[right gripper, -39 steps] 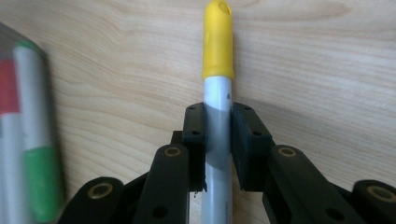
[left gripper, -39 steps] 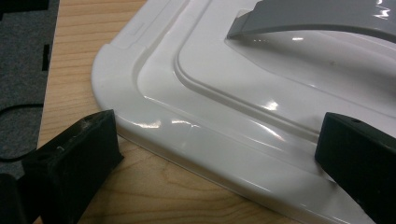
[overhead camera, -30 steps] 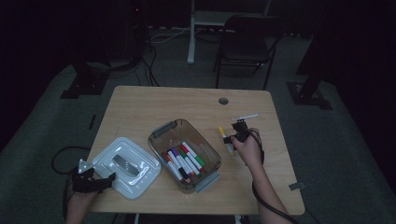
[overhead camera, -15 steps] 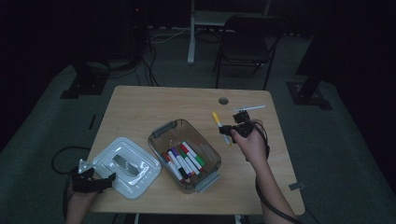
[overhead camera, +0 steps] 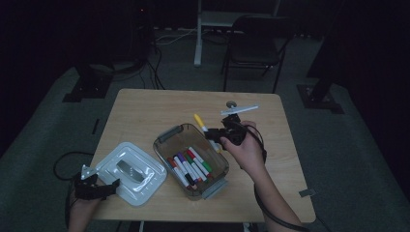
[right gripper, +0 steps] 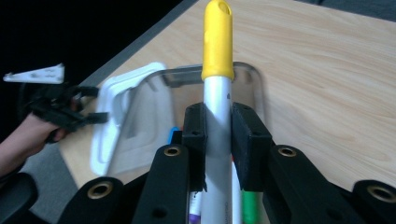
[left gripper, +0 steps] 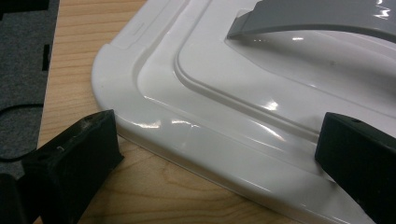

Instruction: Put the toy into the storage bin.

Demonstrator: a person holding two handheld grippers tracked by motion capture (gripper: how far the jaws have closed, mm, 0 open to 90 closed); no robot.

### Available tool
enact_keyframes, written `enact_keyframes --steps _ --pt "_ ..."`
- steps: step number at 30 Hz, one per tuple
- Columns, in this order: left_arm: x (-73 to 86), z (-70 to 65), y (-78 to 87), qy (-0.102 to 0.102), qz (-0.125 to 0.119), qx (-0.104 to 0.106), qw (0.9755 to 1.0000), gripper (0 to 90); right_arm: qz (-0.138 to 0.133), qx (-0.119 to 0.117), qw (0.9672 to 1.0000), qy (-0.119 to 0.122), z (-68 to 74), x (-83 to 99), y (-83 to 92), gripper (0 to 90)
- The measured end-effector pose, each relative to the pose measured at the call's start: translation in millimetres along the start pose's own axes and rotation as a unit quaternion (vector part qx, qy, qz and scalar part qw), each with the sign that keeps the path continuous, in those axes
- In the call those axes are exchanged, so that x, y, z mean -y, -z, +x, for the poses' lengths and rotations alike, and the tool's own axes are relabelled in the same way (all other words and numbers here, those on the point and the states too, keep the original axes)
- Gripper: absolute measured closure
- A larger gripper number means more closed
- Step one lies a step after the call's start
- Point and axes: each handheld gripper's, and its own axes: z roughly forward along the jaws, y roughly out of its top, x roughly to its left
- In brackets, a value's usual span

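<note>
My right gripper [overhead camera: 212,135] [right gripper: 217,140] is shut on a white marker with a yellow cap [overhead camera: 199,121] [right gripper: 217,42], held in the air over the far right edge of a clear plastic bin [overhead camera: 167,137] [right gripper: 254,81]. Several coloured markers [overhead camera: 189,164] lie in that bin. At the table's near left corner my left gripper [overhead camera: 112,183] [left gripper: 210,154] stands open, its jaws on either side of a corner of the white lid [overhead camera: 130,171] [left gripper: 224,88], which lies flat on the table. The lid has a grey handle [left gripper: 322,16].
The wooden table [overhead camera: 145,111] is bare at the back, save a small round grey thing [overhead camera: 231,103] near the far edge. A folding chair [overhead camera: 254,34] and stand legs sit on the dark floor behind. Cables trail off the near left.
My right gripper has risen and moved left with the yellow-capped marker, from the table's right side to above the bin's edge. The left gripper has stayed at the lid.
</note>
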Motion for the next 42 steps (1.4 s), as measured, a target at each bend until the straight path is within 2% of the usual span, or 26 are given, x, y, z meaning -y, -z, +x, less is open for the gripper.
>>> enact_keyframes --steps 1,2,4,5,6,9,13,15,17,20,26,30,32,33,34,36,40,42 --pt "0.0 0.0 0.0 0.000 0.000 0.000 1.0000 0.5 0.009 -0.006 0.9999 0.004 4.5 -1.5 -2.4 76.6" --pt "0.0 0.0 0.0 0.000 0.000 0.000 1.0000 0.5 0.005 -0.013 0.9999 0.008 8.7 -2.4 -4.7 76.6" --pt "0.0 0.0 0.0 0.000 0.000 0.000 1.0000 0.5 0.011 -0.018 0.9996 0.018 17.5 -3.6 -9.8 76.6" --pt "0.0 0.0 0.0 0.000 0.000 0.000 1.0000 0.5 0.011 -0.018 0.9996 0.018 17.5 -3.6 -9.8 76.6" --pt "0.0 0.0 0.0 0.000 0.000 0.000 1.0000 0.5 0.014 -0.024 0.9993 0.025 25.5 -3.1 -17.2 76.6" --pt "0.0 0.1 0.0 0.000 0.000 0.000 1.0000 0.5 0.038 -0.034 0.9981 0.033 33.9 -0.9 -33.1 76.6" --pt "0.0 0.2 0.0 0.000 0.000 0.001 1.0000 0.5 0.063 -0.041 0.9965 0.037 39.1 3.7 -55.1 76.4" --pt "0.1 0.2 0.0 0.000 -0.001 0.001 1.0000 0.5 0.071 -0.054 0.9953 0.038 39.6 6.2 -65.5 76.3" --pt "0.1 0.2 0.0 0.000 -0.001 0.001 1.0000 0.4 0.078 -0.053 0.9947 0.040 39.8 7.6 -70.6 76.4" --pt "0.1 0.2 0.0 0.000 -0.001 0.001 1.0000 0.5 0.106 -0.051 0.9924 0.036 39.2 13.9 -90.4 76.3" --pt "0.1 0.2 0.0 -0.001 -0.001 0.001 1.0000 0.5 0.162 -0.065 0.9845 0.014 39.7 25.9 -120.6 76.1" --pt "0.1 0.3 0.0 -0.001 -0.001 0.001 1.0000 0.5 0.189 -0.070 0.9794 0.010 42.9 31.1 -133.1 76.0" --pt "0.1 0.4 0.1 -0.002 0.000 0.001 1.0000 0.5 0.204 -0.081 0.9756 0.000 42.8 33.1 -139.2 75.7" --pt "0.1 0.4 0.1 -0.002 0.000 0.001 1.0000 0.5 0.204 -0.081 0.9756 0.000 42.8 33.1 -139.2 75.7" --pt "0.1 0.4 0.1 -0.002 0.000 0.001 1.0000 0.5 0.217 -0.077 0.9731 0.004 43.5 34.4 -144.7 75.6" --pt "0.1 0.4 0.1 -0.002 0.000 0.001 1.0000 0.5 0.226 -0.076 0.9711 0.006 44.5 35.6 -149.2 75.5" --pt "0.2 0.3 0.1 -0.001 0.000 0.001 1.0000 0.5 0.251 -0.072 0.9653 0.010 44.8 37.5 -156.9 73.4" --pt "0.2 0.3 0.1 -0.001 0.000 0.002 1.0000 0.5 0.255 -0.066 0.9645 0.015 43.5 38.0 -158.5 69.3"
